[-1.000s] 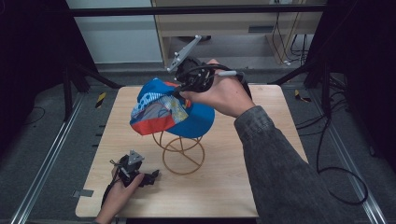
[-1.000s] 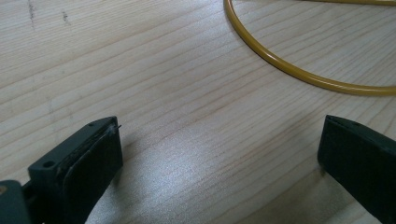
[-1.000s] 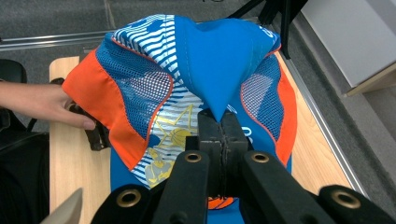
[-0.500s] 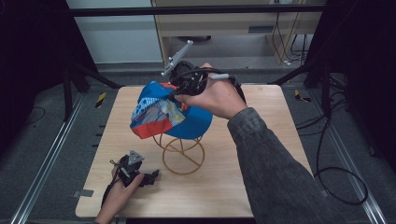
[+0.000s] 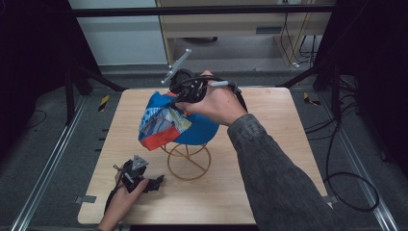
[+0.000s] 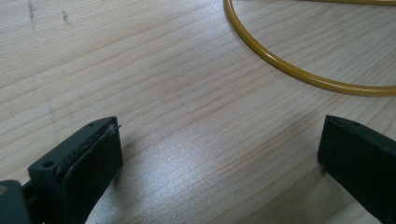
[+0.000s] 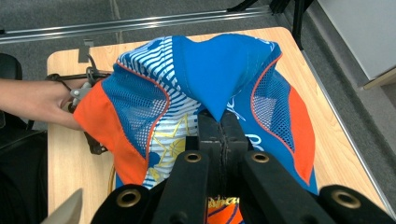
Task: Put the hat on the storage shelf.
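- Counter (image 5: 269, 159): wood, carries yellow wire stand (image 5: 188, 161).
- Blue/orange cap (image 5: 175, 124): above stand, mid-counter.
- Right hand-held gripper (image 7: 220, 122): jaws pinch cap fabric.
- Left hand-held gripper (image 6: 219, 154): jaws wide, w/ nothing between, low on counter nr stand ring.

A blue cap (image 5: 185, 122) with orange panels, mesh and white stripes is hanging over a gold wire stand (image 5: 188, 159) near the table's centre. It is sagging toward eight o'clock, its top pinched up at one o'clock. The stand's ring base is lying flat on the wood.
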Tool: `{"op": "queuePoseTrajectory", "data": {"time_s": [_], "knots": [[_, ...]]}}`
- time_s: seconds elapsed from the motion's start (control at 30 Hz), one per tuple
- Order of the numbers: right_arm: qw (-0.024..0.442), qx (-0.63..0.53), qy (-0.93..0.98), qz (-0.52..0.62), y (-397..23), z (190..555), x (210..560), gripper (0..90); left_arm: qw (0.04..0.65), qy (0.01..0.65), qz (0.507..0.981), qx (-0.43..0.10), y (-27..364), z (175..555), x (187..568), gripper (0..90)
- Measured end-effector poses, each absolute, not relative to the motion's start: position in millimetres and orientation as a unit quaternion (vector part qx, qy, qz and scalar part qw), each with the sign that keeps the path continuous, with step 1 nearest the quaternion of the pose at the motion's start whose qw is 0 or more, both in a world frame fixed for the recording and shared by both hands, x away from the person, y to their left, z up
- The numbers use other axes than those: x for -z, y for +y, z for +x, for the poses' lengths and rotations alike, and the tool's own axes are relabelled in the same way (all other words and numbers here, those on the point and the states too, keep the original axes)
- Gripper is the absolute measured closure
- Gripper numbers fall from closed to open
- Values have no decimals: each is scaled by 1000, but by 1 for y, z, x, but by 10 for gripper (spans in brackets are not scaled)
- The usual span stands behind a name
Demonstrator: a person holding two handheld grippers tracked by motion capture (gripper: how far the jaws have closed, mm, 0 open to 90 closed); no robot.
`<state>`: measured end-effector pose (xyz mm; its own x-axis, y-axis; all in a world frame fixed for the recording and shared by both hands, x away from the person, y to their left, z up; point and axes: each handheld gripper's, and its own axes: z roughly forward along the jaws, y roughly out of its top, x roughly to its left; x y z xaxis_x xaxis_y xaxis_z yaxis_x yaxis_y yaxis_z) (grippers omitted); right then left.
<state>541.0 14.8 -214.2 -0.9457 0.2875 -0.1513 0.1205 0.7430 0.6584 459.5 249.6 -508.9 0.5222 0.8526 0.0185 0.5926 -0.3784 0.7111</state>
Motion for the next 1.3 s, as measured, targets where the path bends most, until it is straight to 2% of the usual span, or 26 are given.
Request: {"op": "queuePoseTrajectory", "data": {"time_s": [1.3], "knots": [[111, -335, 928, 118, 17, 545, 232, 876, 330, 448, 807, -196, 250, 460, 509, 0]]}}
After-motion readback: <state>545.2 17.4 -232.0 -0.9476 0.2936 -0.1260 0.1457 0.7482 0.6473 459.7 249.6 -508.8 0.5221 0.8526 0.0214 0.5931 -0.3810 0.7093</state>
